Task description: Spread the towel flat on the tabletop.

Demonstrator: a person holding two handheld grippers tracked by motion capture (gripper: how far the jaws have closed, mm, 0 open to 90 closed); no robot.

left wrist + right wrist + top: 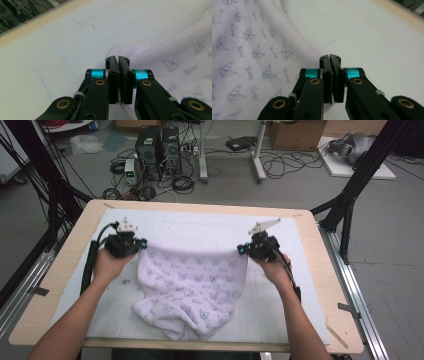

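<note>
left gripper [142, 243]: jaws clamp towel [192, 285] corner | right gripper [241, 249]: same | towel's far edge taut, mat [200, 227] beyond bare

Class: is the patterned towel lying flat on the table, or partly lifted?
Partly lifted. The left gripper and right gripper hold the towel's top edge taut, while its lower part lies bunched on the mat.

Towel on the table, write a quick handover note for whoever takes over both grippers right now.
Left gripper: shut on the towel, pinching its top left corner.
Right gripper: shut on the towel's top right corner.
Towel: top edge stretched between the two grippers and lifted; the lower part is bunched on the white mat near the table's near edge.
Done: both corners gripped.
Left, probably: lift, spread flat, then fold.
</note>
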